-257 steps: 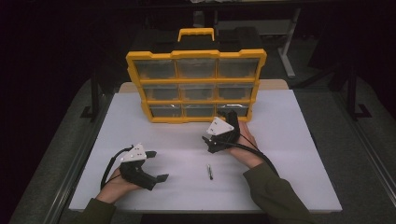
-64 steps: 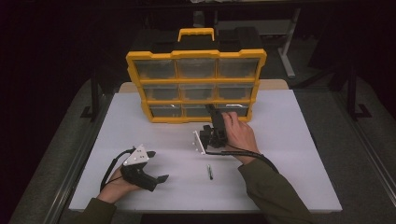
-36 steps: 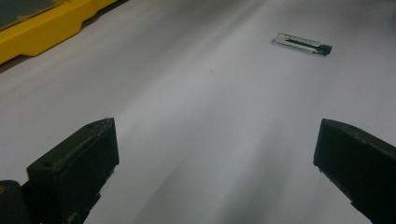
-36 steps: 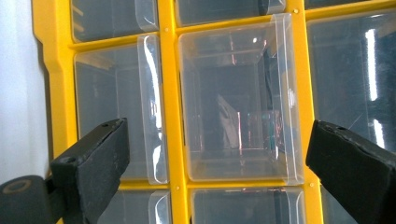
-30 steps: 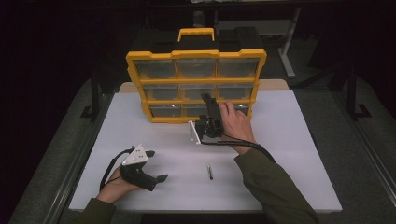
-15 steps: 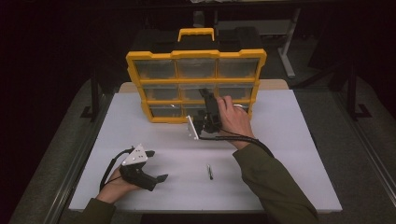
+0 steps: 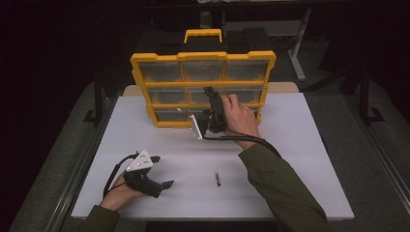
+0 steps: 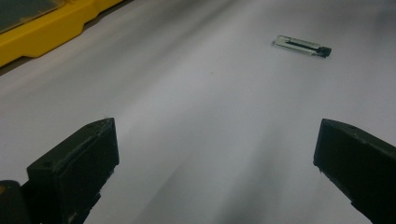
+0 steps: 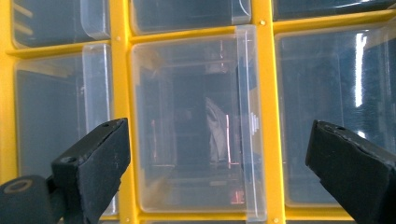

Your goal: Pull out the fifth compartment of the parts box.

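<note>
Yellow organiser [image 7: 203,56] drawers are faced closely by the right gripper [image 7: 211,104], jaws wide apart and empty; reflections in the clear middle drawer [image 9: 196,126] are seen from the right gripper view.

My high view looks forward and down over the white table [image 7: 300,145] from my side. My left gripper view sits low, skimming the tabletop. My right gripper view faces the yellow organizer [image 9: 264,116] at close range. All three share that organizer.
</note>
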`<state>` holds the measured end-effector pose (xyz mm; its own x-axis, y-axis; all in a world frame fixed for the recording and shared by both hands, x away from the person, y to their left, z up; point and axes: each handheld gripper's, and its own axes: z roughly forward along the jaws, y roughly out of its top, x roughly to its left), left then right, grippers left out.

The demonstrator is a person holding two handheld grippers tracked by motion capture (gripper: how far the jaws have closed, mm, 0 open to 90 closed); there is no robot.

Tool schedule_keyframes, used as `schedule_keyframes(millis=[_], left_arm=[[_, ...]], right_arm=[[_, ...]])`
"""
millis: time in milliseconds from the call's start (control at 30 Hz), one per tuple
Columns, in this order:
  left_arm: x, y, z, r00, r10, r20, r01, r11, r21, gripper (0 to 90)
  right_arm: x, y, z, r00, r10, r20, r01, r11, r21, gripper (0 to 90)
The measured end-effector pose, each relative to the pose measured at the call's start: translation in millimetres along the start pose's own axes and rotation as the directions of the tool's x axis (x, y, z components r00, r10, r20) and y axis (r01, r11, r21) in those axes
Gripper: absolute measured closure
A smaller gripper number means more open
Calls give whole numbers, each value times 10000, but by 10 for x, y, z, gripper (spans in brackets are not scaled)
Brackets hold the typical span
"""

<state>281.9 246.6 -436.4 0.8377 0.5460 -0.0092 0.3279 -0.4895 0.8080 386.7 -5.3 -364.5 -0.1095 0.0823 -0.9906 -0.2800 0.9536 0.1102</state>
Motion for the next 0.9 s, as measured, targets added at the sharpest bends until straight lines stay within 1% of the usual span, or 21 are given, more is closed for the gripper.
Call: schedule_keyframes(millis=[100, 167, 233, 267, 367, 467, 500, 533, 600, 633, 700, 800, 833, 867, 900], left_arm=[[1, 1, -4, 10000, 3, -5, -3, 10000, -15, 0], [3, 1, -3, 10000, -8, -5, 8, 10000, -33, 0], [2, 0, -2, 10000, -1, -5, 1, 10000, -11, 0], [1, 1, -2, 10000, 8, -4, -8, 10000, -4, 0], [-1, 2, -3, 10000, -3, -1, 3, 10000, -21, 0], [-1, 2, -3, 10000, -2, 5, 2, 10000, -19, 0], [-2, 2, -4, 10000, -25, 10, 25, 10000, -43, 0], [-2, 3, -6, 10000, -36, 13, 36, 10000, -44, 0], [-3, 3, -7, 10000, -48, 12, 48, 10000, -61, 0], [-4, 4, -8, 10000, -55, 14, 55, 10000, -61, 0], [-6, 4, -8, 10000, -60, 13, 60, 10000, -71, 0], [-2, 3, -6, 10000, -38, 16, 38, 10000, -49, 0], [-4, 3, -4, 10000, -72, 20, 72, 9999, -85, 0], [-3, 4, -6, 10000, -46, 27, 47, 10000, -76, 0], [-4, 5, -6, 10000, -50, 29, 50, 10000, -75, 0]], right_arm=[[-18, -5, 24, 10000, -52, 40, 51, 10000, 39, 59], [-22, -2, 37, 10000, 27, 52, -27, 9999, 114, 59], [-28, 1, 56, 9999, -88, 105, 87, 9999, 100, 59], [-31, 6, 59, 10000, -40, 69, 39, 9999, 146, 59], [-48, 13, 83, 9998, -147, 106, 145, 9998, 132, 60], [-61, 23, 100, 9998, -91, 167, 88, 9998, 162, 63], [-60, 28, 105, 9998, -4, 201, 0, 9998, 178, 63], [-69, 28, 114, 9997, -157, 175, 155, 9998, 150, 63], [-75, 30, 126, 9996, -209, 183, 206, 9997, 165, 64], [-71, 32, 130, 9996, -81, 253, 76, 9998, 196, 65], [-75, 29, 137, 9995, -164, 257, 159, 9996, 218, 68], [-82, 28, 142, 9996, -158, 238, 153, 9997, 214, 71], [-77, 31, 141, 9997, 17, 224, -22, 9997, 234, 73], [-79, 31, 142, 9997, 24, 244, -30, 9997, 224, 75], [-90, 29, 143, 9995, -161, 258, 156, 9997, 191, 78]])
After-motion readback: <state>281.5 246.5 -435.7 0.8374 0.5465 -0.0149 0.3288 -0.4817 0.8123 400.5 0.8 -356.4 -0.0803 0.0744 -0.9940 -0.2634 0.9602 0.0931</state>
